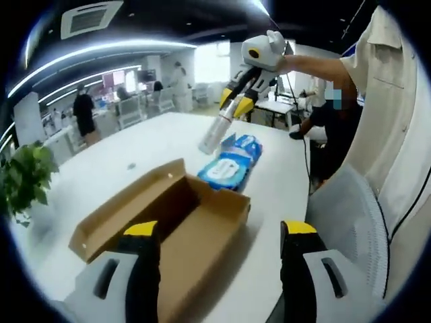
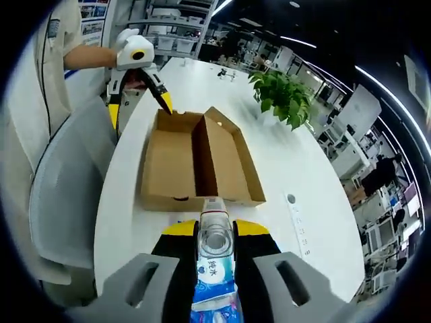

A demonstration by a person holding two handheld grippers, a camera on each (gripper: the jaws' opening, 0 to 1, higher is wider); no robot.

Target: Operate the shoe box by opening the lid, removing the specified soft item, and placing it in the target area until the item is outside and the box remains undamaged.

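My right gripper (image 2: 215,256) is clamped on a plastic bottle (image 2: 215,269), raised above the worktop (image 2: 303,175). My left gripper (image 1: 219,259) stands apart beside the open shoe box (image 1: 182,222). Wipes pack (image 1: 230,163) lies outside.

On the bottle (image 2: 214,259) clamped in my right gripper (image 2: 215,235), the blue-and-white label carries two dark characters, apparently Chinese; I can't read them with confidence. The blue wipes packs (image 1: 232,161) on the white table (image 1: 161,138) show print too blurred to read. Wall posters: illegible.
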